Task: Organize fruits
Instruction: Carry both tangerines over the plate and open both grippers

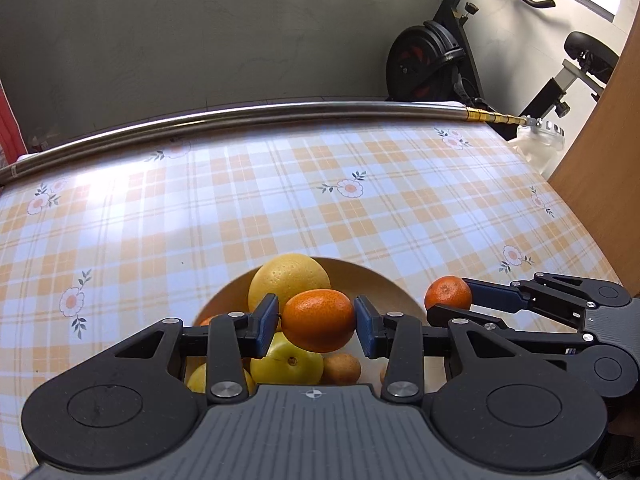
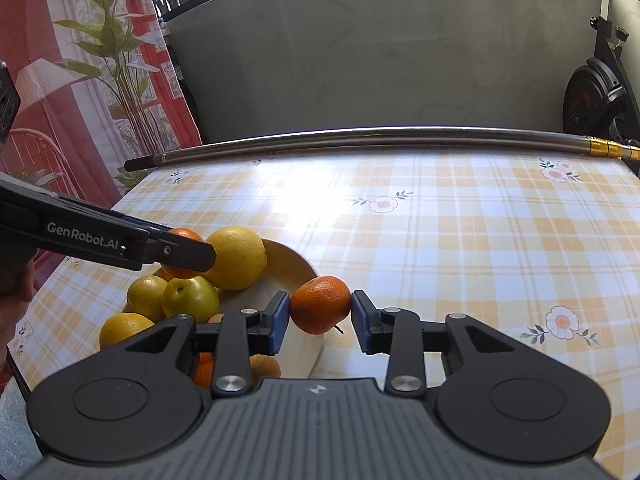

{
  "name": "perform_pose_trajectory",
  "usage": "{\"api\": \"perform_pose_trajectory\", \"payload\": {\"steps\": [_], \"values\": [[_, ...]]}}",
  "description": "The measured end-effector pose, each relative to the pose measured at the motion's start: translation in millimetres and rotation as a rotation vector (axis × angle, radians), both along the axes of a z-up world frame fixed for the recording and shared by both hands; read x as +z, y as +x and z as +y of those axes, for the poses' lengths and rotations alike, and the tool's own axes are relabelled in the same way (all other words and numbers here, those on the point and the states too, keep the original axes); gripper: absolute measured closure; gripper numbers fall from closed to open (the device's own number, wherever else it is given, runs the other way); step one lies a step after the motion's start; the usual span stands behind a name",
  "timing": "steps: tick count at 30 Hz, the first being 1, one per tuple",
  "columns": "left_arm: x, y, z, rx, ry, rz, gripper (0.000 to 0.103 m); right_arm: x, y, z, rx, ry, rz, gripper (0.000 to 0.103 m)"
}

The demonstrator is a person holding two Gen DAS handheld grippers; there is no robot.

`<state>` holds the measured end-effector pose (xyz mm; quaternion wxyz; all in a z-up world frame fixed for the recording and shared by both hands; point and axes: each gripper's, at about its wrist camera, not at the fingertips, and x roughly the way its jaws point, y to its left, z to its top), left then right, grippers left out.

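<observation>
Right, both grippers are loaded at once. The left gripper point(image 1: 316, 322) is clamped on an orange tangerine point(image 1: 318, 320), pads pressing on both its sides, and it hangs directly over the bowl point(image 1: 384, 280), above the fruit already piled there. Under it sits a big yellow grapefruit point(image 1: 288, 280) at the far side of the pile, a yellow-green apple point(image 1: 290, 362) nearer, and a small brown fruit point(image 1: 342, 368) just beside that, though what kind it is I can't tell.

Over on the right, the right gripper point(image 2: 320, 314) is clenched on a second tangerine point(image 2: 320, 304), and that one is held at the bowl's right rim, partly over the dish, partly over the checked tablecloth point(image 2: 480, 240). From the left wrist view you can see it too, off to the right of the bowl.

So the step in hand looks like delivery: two tangerines being brought to the bowl with the rest. The left one seems the closer to done, since it's already centred over the pile.

What's next, by my reading? The left needs to settle its fruit into a hollow among the others before letting go, or it may roll off the heap. The right wants to come further left, inside the rim, before it releases, because a drop from there could bounce off the edge onto the cloth. The two grippers are near each other, so one at a time would be wise.
</observation>
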<state>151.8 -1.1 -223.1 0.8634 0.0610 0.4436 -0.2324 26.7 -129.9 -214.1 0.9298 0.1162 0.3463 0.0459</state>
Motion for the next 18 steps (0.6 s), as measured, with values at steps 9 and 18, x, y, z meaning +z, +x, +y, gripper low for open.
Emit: {"api": "perform_pose_trajectory", "payload": {"steps": [9, 18], "values": [[-12, 5, -30, -0.064, -0.001, 0.015, 0.06, -8, 1, -9, -0.014, 0.026, 0.017, 0.066], [-13, 5, -41, -0.087, -0.005, 0.011, 0.06, -10, -4, -12, -0.017, 0.042, 0.017, 0.066]]}}
